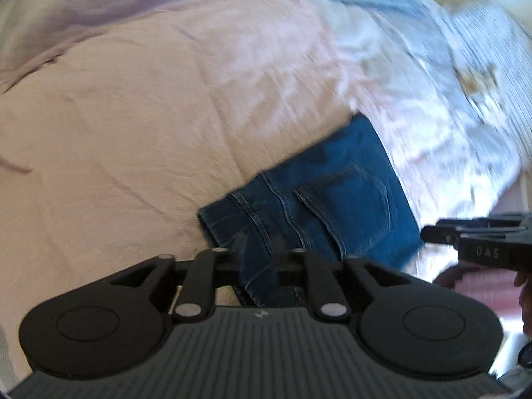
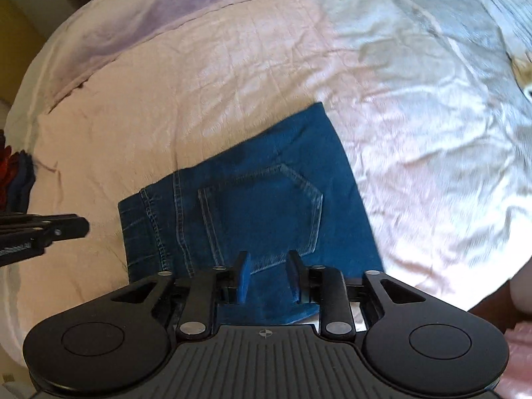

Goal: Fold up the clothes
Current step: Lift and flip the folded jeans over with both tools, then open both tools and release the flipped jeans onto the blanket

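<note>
One pair of jeans, folded into a compact dark-blue block, lies on the bed. One back pocket faces up, its point aimed toward the upper right of the right wrist frame. The block's long axis runs diagonally, from lower left to upper right in both frames. The band end with double stitching sits at the left; the plain folded edge sits at upper right.

Two grippers. Right gripper: jaws spread, blue pads apart, nothing pinched; denim shows in the gap below them. Left gripper: jaws narrowly parted over the near end of the jeans; the frame is blurred, and I cannot tell whether the pads touch cloth.

Each gripper shows in the other's frame: the left at the left edge of the right wrist frame, just beside the band end; the right at the right edge of the left wrist frame, beside the jeans' lower right corner.

One bedcover, pale pink, creased. One lilac pillow at upper left. A bluish cloth at upper right. A dark red and blue pile at the left edge, too small to identify.
</note>
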Demonstrator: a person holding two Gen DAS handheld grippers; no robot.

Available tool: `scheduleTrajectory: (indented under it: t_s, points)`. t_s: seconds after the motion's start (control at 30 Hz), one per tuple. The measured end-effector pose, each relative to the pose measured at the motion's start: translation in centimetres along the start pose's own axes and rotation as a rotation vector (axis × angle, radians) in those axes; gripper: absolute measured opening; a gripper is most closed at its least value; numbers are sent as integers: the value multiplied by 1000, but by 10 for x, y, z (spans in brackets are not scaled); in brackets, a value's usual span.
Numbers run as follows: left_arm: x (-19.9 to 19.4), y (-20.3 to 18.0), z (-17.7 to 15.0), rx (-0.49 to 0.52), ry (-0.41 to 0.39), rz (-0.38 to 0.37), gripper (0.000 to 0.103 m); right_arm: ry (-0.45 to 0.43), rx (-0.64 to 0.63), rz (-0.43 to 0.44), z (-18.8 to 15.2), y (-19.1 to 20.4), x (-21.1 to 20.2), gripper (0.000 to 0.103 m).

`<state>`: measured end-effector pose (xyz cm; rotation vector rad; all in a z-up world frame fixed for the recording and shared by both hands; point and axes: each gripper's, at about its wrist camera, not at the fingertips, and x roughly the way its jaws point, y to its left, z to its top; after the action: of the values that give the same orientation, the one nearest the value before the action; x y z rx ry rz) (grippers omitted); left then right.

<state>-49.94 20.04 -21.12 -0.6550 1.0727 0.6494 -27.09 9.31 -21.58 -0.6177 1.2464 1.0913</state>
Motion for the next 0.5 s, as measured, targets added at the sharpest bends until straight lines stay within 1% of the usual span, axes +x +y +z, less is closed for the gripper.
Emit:
scheduleTrajectory:
  t_s: [0.1, 0.17, 0.23, 0.3, 0.33, 0.4, 0.5]
  points:
    - [-14, -5, -2, -108, -45, 65, 17, 10, -87, 54, 16, -5, 1, 34]
    - [-20, -14, -7, -196, -66, 114, 17, 7, -182, 87, 21, -8, -1, 39]
    - [-26, -25, -13, -281, -86, 161, 17, -5, -277, 108, 17, -15, -10, 47]
    - [-31, -43, -22, -351, -102, 196, 17, -17, -372, 128, 13, -23, -20, 51]
    - [-33, -54, -26, -380, -108, 213, 17, -22, -413, 138, 12, -28, -24, 52]
    - [-41, -74, -34, -417, -123, 241, 17, -30, -453, 155, 8, -43, -33, 53]
    - [-53, -102, -47, -452, -157, 269, 21, -31, -474, 180, 2, -66, -41, 53]
